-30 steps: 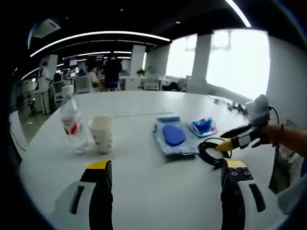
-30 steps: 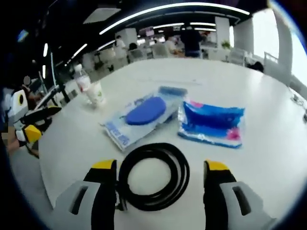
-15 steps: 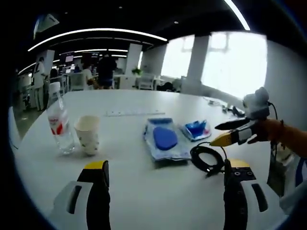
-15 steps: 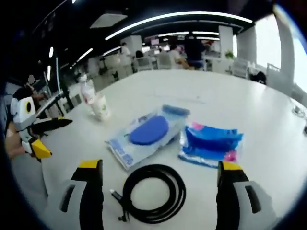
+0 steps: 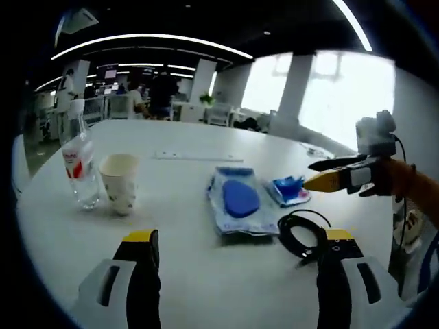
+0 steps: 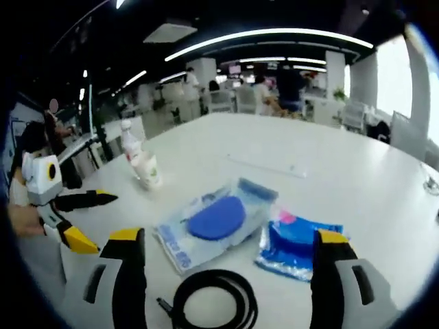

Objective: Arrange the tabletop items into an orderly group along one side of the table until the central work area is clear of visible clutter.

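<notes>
On the white round bench [image 5: 206, 226], in the left gripper view, a clear water bottle [image 5: 79, 164] with a red label is standing upright at the far left, and a paper cup [image 5: 119, 183] is standing just beside it on its right. Further right, near the middle of the bench, a clear packet holding a blue oval pad [image 5: 239, 199] is lying flat, with a smaller blue packet [image 5: 289, 190] lying just beside it on its right edge. A coiled black cable [image 5: 302, 233] is lying in front of the small packet, near the right jaw of the left tongs [image 5: 236, 257], whose jaws are standing wide apart over bare bench, pinching nothing. At the far right a hand is holding the right tongs [image 5: 329, 174] above the bench, their yellow-tipped jaws gaping. In the right gripper view the left tongs [image 6: 89, 219] are showing at the left edge, jaws parted, with the bottle [image 6: 129, 145] and cup [image 6: 149, 171] beyond them. The pad packet [image 6: 212, 221] is lying in the middle, the blue packet [image 6: 296, 238] just to its right, and the cable [image 6: 209, 300] is lying between the widely spread jaws of the right tongs [image 6: 226, 257], untouched by them. People are sitting at desks in the background.
</notes>
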The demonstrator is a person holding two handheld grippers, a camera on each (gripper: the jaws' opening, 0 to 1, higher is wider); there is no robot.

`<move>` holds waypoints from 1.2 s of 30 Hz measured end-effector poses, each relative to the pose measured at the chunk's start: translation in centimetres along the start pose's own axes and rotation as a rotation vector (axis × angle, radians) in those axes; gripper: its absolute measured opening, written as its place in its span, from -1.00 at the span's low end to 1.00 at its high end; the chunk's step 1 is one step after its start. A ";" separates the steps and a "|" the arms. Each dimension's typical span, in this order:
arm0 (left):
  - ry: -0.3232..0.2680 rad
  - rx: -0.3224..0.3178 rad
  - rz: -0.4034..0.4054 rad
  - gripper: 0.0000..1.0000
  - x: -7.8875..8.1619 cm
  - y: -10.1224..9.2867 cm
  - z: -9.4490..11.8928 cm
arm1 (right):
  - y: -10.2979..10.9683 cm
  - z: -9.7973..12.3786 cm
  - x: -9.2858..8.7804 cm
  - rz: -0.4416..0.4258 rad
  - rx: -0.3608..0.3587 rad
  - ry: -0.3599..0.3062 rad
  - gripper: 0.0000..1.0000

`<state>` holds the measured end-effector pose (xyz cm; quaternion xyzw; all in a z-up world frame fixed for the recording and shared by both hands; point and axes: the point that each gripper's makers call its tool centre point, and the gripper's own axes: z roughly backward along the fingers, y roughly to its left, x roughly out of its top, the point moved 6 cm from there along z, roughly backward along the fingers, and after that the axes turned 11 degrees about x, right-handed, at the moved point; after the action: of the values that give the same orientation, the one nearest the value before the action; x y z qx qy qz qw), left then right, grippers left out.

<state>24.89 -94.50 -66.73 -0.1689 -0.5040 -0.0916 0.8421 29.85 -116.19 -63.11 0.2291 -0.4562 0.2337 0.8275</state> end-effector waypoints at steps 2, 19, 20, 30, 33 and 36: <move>0.002 0.010 0.012 0.85 -0.3 -0.1 -0.2 | 0.0 -0.6 0.5 0.012 0.009 -0.005 0.99; -0.002 0.060 0.126 0.64 -1.9 -1.0 -3.0 | -1.8 -5.5 1.7 0.170 0.089 0.045 0.80; 0.015 0.058 0.139 0.63 -2.0 -1.1 -3.3 | -1.9 -5.8 1.8 0.171 0.089 0.047 0.79; 0.040 0.080 0.179 0.52 -2.7 -1.1 -3.9 | -3.5 -8.6 1.7 0.185 0.101 0.097 0.70; 0.050 0.095 0.181 0.48 -3.1 -0.8 -4.1 | -3.8 -9.4 1.8 0.189 0.111 0.103 0.65; 0.056 0.105 0.186 0.45 -3.3 -0.6 -4.5 | -4.2 -10.0 1.6 0.201 0.120 0.123 0.62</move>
<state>26.85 -96.84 -71.47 -0.1680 -0.4664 0.0090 0.8684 39.55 -113.27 -67.24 0.2166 -0.4103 0.3558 0.8112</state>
